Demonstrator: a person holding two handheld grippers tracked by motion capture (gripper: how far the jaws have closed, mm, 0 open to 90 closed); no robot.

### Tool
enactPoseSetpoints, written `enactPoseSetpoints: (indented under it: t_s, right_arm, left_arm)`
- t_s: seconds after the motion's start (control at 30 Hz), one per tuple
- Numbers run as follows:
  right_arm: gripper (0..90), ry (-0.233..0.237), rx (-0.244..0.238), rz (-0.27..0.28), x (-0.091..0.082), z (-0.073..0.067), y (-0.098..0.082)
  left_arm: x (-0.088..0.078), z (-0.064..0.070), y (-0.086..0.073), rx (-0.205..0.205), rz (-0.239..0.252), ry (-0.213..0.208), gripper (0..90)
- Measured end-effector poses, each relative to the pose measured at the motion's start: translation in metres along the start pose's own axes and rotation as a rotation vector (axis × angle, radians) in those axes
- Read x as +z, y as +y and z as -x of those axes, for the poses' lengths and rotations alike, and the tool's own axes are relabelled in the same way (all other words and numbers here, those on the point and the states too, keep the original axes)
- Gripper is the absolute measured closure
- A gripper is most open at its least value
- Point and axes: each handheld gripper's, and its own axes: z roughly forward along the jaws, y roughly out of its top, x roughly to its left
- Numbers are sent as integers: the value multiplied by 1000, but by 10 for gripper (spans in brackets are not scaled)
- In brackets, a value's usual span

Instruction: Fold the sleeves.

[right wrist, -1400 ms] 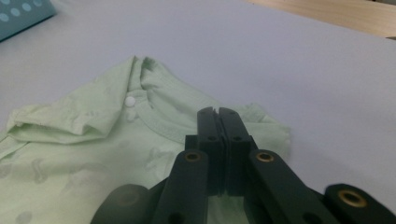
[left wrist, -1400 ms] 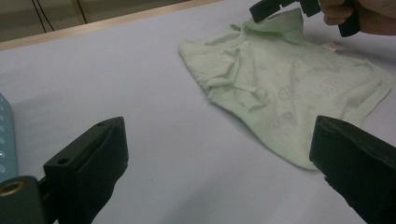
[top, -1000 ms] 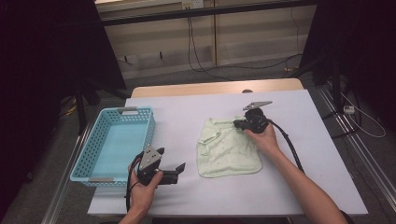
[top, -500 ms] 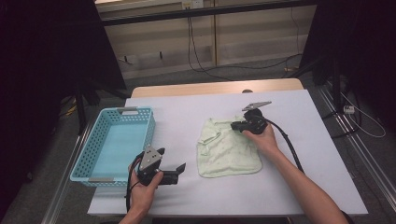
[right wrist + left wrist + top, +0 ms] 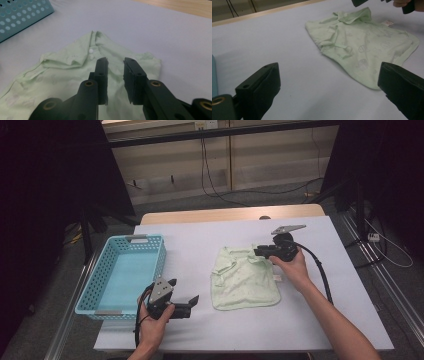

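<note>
Pale green baby shirt (image 5: pixel 246 279) lying mostly flat on white counter (image 5: pixel 200 240), right of centre. Collar end toward far side, folded and rumpled; hem toward near side. Small white buttons (image 5: pixel 91 51) visible at collar in right gripper view. Faint printed pattern across fabric. White tag (image 5: pixel 278 278) poking out at right edge of shirt.

Right gripper (image 5: pixel 259 252) held over far right part of shirt, near collar, pointing left. Jaws a narrow gap apart, just been opening; nothing between them, only cloth seen below through the gap in right gripper view. Contact with cloth cannot be told. Black cable (image 5: pixel 320 270) trailing back along right forearm. Grey three-cornered plate (image 5: pixel 287 227) on top.

Left gripper (image 5: pixel 185 301) held at near left of counter, just beside near right corner of basket, pointing right toward shirt. Jaws spread wide, nothing between; bare counter and near edge of shirt in between in left gripper view. Well apart from shirt.

Light blue plastic basket (image 5: pixel 98 285) at left edge of counter, perforated walls, well apart from shirt. Corner of it also at top left of right gripper view.

Wooden strip (image 5: pixel 230 214) showing along far edge of counter, beyond white covering. Floor cables (image 5: pixel 220 190) behind.
</note>
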Motion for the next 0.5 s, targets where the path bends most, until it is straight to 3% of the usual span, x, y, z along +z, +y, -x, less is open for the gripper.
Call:
enactPoseSetpoints:
  t_s: [0.2,0.27,0.5]
  right_arm:
    - [742,-28,-24,-39,-17,2,-16]
    - [781,-26,-24,-39,-20,2,-20]
    - [810,0,-64,-109,-11,-5,-28]
  left_arm:
    - [2,0,0,1,-5,4,48]
    - [2,0,0,3,-8,6,47]
    - [1,0,0,3,-3,4,48]
